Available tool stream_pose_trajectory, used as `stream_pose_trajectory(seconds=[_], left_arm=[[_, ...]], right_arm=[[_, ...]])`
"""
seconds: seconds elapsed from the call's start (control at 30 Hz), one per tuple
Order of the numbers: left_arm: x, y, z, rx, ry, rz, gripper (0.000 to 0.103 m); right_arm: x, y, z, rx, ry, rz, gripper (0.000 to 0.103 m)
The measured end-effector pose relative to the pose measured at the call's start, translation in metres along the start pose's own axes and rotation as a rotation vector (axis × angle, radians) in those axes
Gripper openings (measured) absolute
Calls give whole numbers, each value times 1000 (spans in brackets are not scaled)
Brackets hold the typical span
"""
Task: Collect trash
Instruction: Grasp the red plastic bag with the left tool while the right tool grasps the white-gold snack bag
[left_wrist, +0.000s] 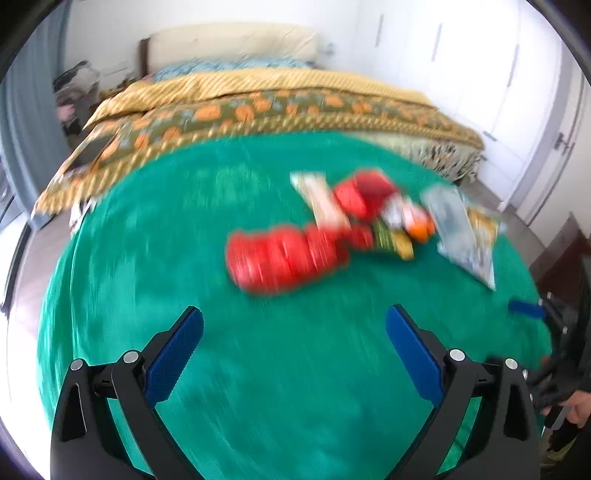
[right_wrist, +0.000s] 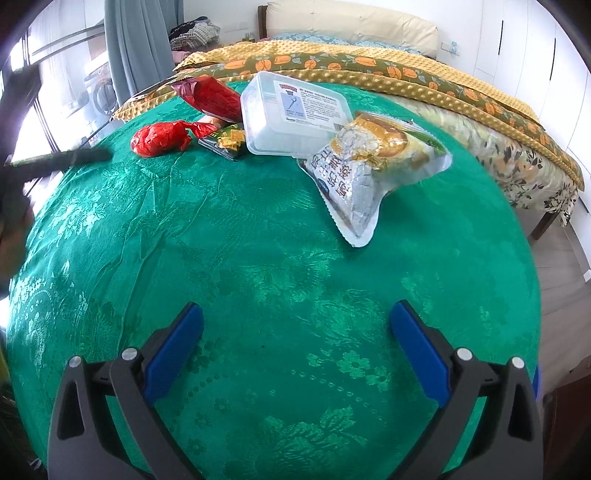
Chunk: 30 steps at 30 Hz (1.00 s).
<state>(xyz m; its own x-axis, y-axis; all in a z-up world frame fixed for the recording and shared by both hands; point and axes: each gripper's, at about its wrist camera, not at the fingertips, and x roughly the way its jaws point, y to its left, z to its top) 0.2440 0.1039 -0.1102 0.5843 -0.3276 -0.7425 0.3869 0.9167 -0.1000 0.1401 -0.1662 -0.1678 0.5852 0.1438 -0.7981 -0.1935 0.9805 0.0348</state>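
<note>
A round table with a shiny green cloth fills both views. Behind the table is a bed with a yellow blanket and an orange flower pattern, and behind the bed is a cream headboard. White cupboard doors stand to the right of the bed, and a grey curtain hangs to its left. The trash sits in a bunch on the far side of the table, the side near the bed. There is a crumpled red wrapper, a dark red snack bag, a small green and yellow packet, a clear plastic box with a white label, and a silver food bag that leans on the box. The left wrist view is blurry, but the red wrapper and the silver bag show there too. The left gripper is above the near part of the table, with its blue fingers wide apart and nothing between them. The right gripper is also above the near part of the table, fingers wide apart and empty. Neither one touches the trash. A bit of a hand shows at the right edge of the left wrist view.
</note>
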Motion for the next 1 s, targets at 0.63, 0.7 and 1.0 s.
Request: stream_pose_trajectory(seconds=[0.63, 0.7, 1.0], left_arm=[[37, -27, 15, 358, 88, -169, 98], [41, -26, 23, 308, 61, -143, 98], [96, -32, 31, 278, 118, -39, 96]], right_arm=[[1, 1, 0, -1, 0, -1, 98], [0, 0, 0, 0, -1, -1, 98], [1, -2, 0, 4, -1, 5, 98]])
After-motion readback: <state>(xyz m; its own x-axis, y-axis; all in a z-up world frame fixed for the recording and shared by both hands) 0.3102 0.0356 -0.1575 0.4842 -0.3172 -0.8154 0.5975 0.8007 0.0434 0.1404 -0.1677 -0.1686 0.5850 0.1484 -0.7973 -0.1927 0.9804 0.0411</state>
